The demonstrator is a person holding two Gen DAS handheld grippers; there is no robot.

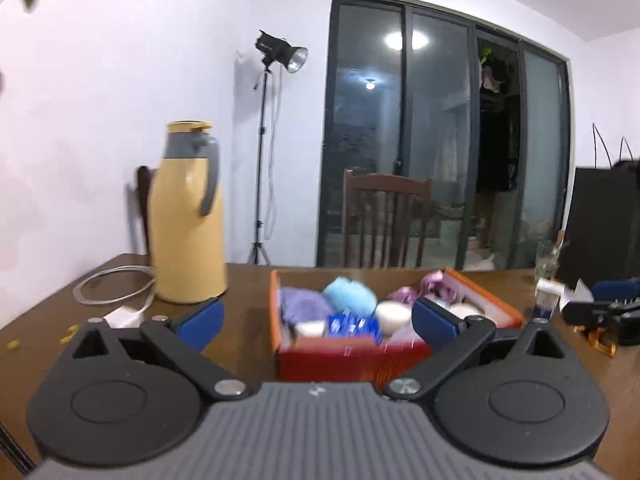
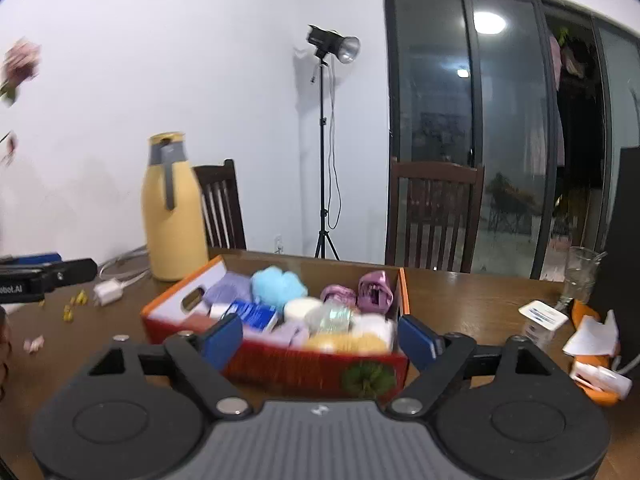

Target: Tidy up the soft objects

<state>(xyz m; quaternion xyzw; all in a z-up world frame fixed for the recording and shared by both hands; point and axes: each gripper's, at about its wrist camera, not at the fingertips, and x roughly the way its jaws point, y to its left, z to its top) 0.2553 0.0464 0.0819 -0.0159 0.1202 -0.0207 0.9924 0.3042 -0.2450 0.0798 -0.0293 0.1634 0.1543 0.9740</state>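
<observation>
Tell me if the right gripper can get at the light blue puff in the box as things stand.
Probably yes: the right gripper is open and empty, the box has no lid, and the light blue puff sits on top near the back.

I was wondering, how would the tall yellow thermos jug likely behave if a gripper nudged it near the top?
The yellow thermos jug stands tall on a narrow base, so a high push would probably tip it rather than slide it. Its smooth, rigid-looking body may slip between jaws; the grey handle seems the safer hold.
</observation>
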